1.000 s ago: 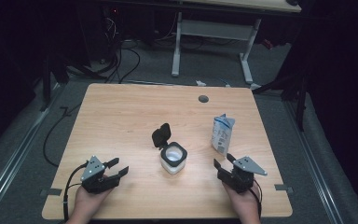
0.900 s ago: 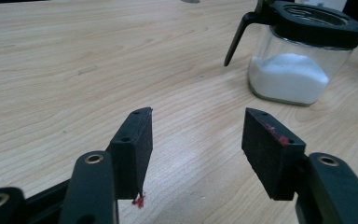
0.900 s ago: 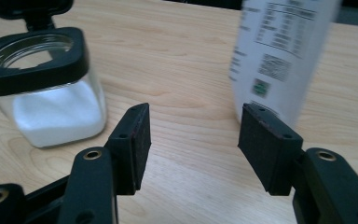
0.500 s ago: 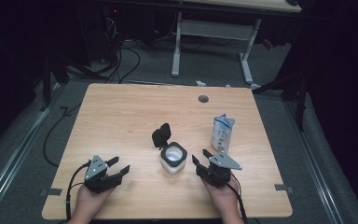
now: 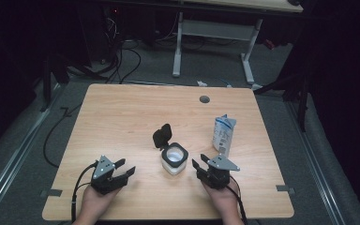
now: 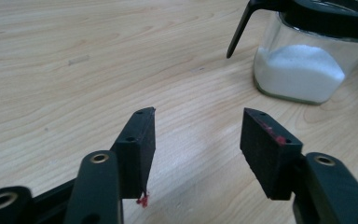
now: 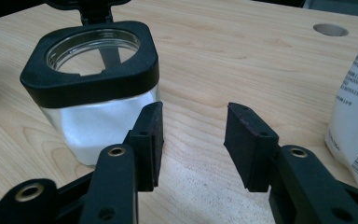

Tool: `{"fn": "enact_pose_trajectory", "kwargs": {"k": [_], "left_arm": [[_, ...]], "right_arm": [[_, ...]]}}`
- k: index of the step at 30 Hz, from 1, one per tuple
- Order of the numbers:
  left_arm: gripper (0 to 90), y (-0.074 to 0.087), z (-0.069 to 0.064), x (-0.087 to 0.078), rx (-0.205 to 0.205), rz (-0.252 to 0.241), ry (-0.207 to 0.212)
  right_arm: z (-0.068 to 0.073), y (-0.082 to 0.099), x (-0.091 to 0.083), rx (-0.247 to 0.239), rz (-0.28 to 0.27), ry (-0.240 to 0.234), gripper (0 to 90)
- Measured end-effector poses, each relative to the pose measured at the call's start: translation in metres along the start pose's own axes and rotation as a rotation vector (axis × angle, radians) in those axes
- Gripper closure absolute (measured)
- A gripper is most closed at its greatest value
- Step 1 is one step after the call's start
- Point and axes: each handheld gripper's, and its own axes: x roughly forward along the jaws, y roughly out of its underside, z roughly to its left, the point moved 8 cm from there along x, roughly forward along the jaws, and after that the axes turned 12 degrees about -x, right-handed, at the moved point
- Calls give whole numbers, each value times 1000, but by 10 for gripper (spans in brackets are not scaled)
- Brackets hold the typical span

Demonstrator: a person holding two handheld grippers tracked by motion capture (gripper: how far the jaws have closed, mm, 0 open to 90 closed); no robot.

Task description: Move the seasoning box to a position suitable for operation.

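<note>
High view. Glass jar (image 5: 174,158) with a black collar stands near the front middle of the desk (image 5: 122,117), its hinged lid (image 5: 161,136) flipped open and leaning up at the far left corner. White powder fills the lower part. A white pouch (image 5: 224,135) stands upright just to the jar's right and a little farther back. The right gripper (image 5: 200,165) sits just right of the jar, jaws pointing away from the person and angled slightly toward it. The left gripper (image 5: 124,169) rests well to the jar's left. The right hand is clearly the nearer one.

Left gripper view. Left gripper (image 6: 198,135): jaws apart, having just been closing, with only bare desk between them. The jar (image 6: 307,60) lies ahead and off to the right, well apart from the pads.

Right gripper view. Right gripper (image 7: 193,140): jaws apart, also just closing, nothing between them. The jar (image 7: 93,93) stands just beside the left jaw, outside the gap; whether they touch I cannot tell. The pouch (image 7: 354,116) lies off the right jaw.

Judgement: the gap sits between jar and pouch. A grasp on either needs a sideways shift, left for the jar.
</note>
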Motion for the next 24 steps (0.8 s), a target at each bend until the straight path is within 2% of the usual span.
{"fn": "enact_pose_trajectory", "kwargs": {"k": [2, 4, 13, 19, 24], "left_arm": [[530, -7, -2, 4, -7, -1, -4], [549, -15, -6, 8, -24, -4, 6], [625, -30, -15, 26, -15, 24, 14], [663, -38, -21, 31, -43, 22, 37], [688, -46, -25, 32, -43, 8, 43]], "right_arm": [[-1, 2, -2, 20, -8, -20, 608], [-2, 3, -3, 20, -14, -26, 627], [6, 6, -4, -19, -5, -51, 660], [10, 4, -4, -32, -4, -52, 668], [12, 3, -1, -45, -5, -53, 668]]}}
